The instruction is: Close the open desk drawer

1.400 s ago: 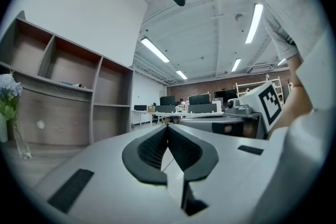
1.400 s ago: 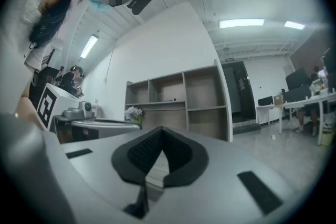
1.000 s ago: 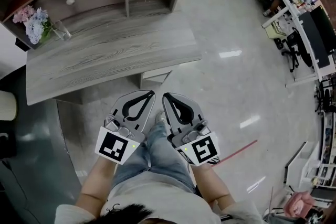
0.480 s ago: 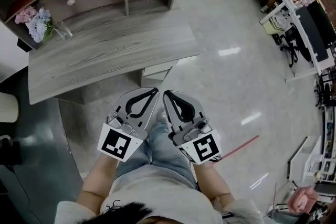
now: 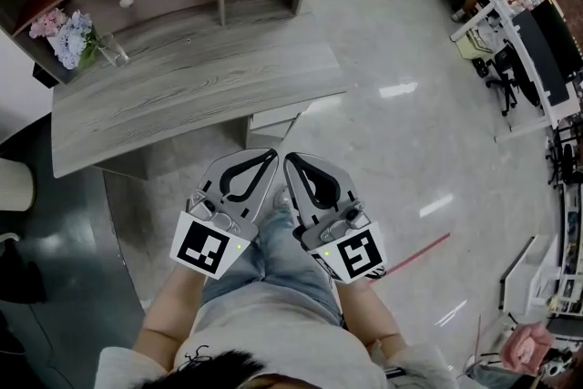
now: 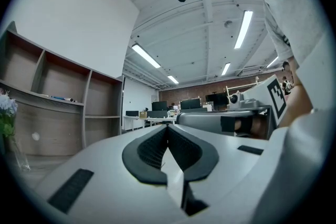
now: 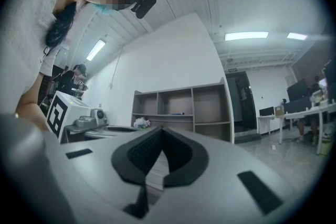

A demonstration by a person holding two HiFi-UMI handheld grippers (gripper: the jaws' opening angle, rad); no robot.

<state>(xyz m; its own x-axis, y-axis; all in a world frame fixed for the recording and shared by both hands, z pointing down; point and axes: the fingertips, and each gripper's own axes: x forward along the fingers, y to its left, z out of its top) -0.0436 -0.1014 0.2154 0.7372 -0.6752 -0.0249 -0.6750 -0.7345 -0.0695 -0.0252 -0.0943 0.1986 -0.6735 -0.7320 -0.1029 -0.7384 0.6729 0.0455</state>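
Two grippers side by side, left gripper (image 5: 266, 161) and right gripper (image 5: 291, 161), each with jaws pressed together at the tips, pinching nothing. One desk drawer (image 5: 273, 119), slightly out from under the front edge of the desk (image 5: 182, 87), straight ahead of both tips, near but apart. Long axis along that edge, crosswise to the jaws. Neither gripper clearly nearer. Probably calls for a forward push.
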